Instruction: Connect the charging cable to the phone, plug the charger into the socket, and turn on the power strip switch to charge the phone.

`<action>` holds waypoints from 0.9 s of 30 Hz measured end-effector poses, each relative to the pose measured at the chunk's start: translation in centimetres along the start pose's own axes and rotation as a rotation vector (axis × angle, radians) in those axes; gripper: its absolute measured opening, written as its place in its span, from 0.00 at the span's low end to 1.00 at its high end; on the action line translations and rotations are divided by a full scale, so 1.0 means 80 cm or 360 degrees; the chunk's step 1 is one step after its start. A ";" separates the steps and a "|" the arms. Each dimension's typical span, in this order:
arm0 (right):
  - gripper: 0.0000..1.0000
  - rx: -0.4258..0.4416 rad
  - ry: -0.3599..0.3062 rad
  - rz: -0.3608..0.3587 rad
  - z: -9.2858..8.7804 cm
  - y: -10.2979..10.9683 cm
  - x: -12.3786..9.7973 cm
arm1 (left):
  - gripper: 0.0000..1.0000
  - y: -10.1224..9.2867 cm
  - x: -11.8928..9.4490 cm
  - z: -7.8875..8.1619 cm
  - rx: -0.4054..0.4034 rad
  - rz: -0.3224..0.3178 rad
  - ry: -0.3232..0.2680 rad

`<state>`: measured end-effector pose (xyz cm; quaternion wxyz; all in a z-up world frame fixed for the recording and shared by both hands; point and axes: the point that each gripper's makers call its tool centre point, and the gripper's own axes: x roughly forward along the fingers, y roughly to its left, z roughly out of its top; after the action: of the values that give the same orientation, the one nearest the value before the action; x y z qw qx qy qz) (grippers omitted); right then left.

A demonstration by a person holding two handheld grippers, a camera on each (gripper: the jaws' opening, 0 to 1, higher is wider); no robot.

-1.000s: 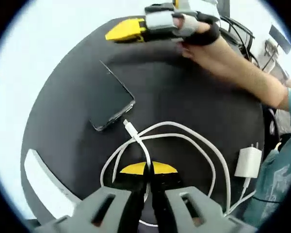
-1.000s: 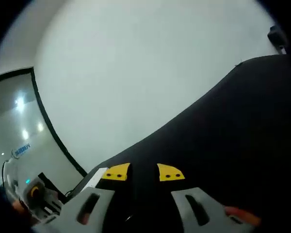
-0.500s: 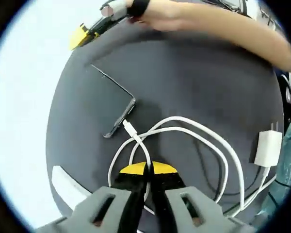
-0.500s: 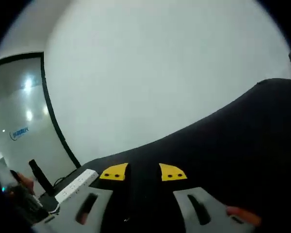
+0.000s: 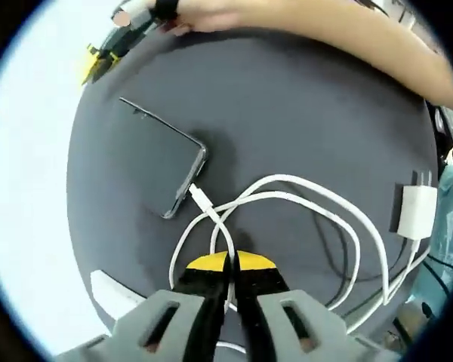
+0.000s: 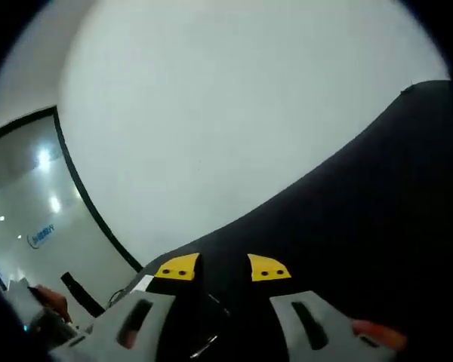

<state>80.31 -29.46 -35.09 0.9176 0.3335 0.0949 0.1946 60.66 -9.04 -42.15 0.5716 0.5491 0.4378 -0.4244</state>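
A dark phone (image 5: 155, 154) lies flat on the round black table (image 5: 302, 113). My left gripper (image 5: 228, 265) is shut on the white charging cable (image 5: 287, 197), just behind its connector (image 5: 200, 200). The connector's tip lies right at the phone's near short end; I cannot tell if it is inserted. The cable loops right to the white charger (image 5: 417, 213) at the table's right edge. My right gripper (image 5: 102, 54), held by a hand (image 5: 211, 13), hovers past the phone's far end. In its own view my right gripper (image 6: 223, 269) stands open over the black table (image 6: 362, 226).
A white power strip (image 5: 115, 289) lies at the table's near-left edge, and a corner of the power strip (image 6: 141, 283) shows beside the right gripper's left jaw. A person's forearm (image 5: 347, 38) stretches across the far side of the table. Pale floor surrounds the table.
The hand with the right gripper has slid further along the table's far rim, away from the phone. My left gripper keeps its hold on the cable, with the connector still at the phone's end.
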 end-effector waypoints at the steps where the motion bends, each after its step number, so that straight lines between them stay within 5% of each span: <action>1: 0.21 0.0002 -0.0002 0.0000 0.001 0.000 0.000 | 0.00 0.002 0.000 -0.001 0.0002 0.0010 0.0023; 17: 0.21 -0.0080 0.0031 -0.0008 -0.012 0.012 0.004 | 0.00 0.005 -0.001 -0.007 0.0049 -0.0003 0.0153; 27: 0.23 -0.0120 0.0052 -0.0026 -0.017 0.012 0.006 | 0.00 0.004 -0.003 -0.004 0.0057 -0.0012 0.0152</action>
<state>80.02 -27.76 -35.52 0.9293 0.2947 0.1053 0.1961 60.88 -8.71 -41.80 0.5384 0.5772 0.4590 -0.4077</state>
